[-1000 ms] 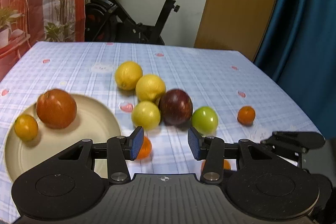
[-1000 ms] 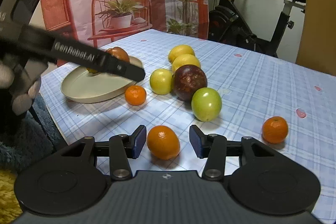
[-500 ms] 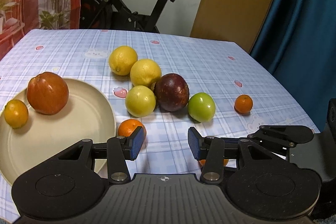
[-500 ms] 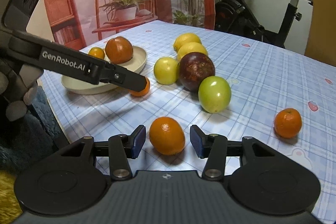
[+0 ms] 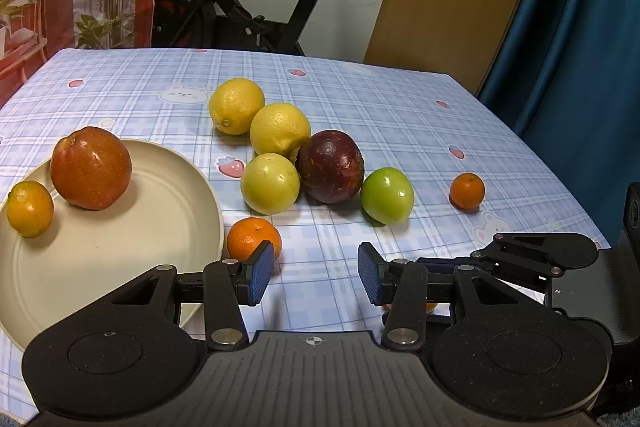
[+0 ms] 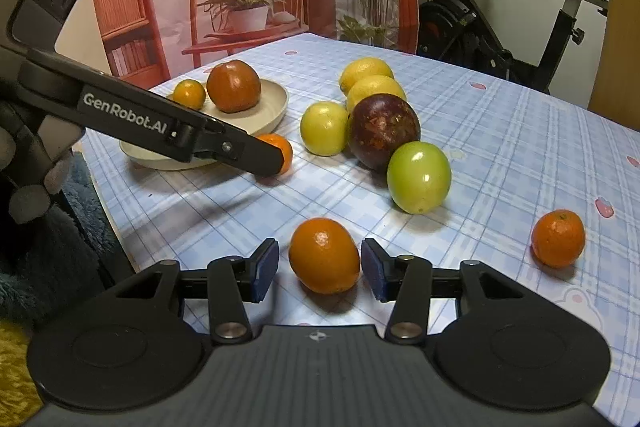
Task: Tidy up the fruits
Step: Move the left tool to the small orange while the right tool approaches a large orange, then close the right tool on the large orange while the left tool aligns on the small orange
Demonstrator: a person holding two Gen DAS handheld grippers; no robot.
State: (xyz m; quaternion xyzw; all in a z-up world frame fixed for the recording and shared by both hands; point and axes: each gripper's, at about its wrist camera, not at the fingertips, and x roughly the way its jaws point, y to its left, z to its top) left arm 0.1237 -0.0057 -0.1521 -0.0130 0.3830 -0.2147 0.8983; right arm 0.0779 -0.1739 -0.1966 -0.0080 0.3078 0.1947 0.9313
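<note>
A cream plate (image 5: 120, 267) holds a red-orange fruit (image 5: 91, 167) and a small yellow-orange one (image 5: 30, 209). Beside it on the cloth lie two lemons (image 5: 237, 105), a pale yellow fruit (image 5: 270, 183), a dark purple fruit (image 5: 331, 166), a green fruit (image 5: 387, 195) and a small orange (image 5: 467, 191). My left gripper (image 5: 316, 279) is open and empty, with another small orange (image 5: 254, 239) just beyond its left finger. My right gripper (image 6: 319, 269) is open around an orange (image 6: 324, 255) resting on the table, with a gap at the left pad.
The table's near edge (image 6: 108, 211) runs close on the left, with a dark rug below. The left gripper's body (image 6: 160, 123) reaches across in front of the plate (image 6: 276, 95). An exercise bike (image 5: 248, 7) and a blue curtain (image 5: 580, 47) stand beyond the table.
The red-orange fruit on the plate, blurred a second ago, now lies still. In the right wrist view the left gripper's tip has sunk toward the small orange by the plate. The right gripper's orange sits slightly nearer.
</note>
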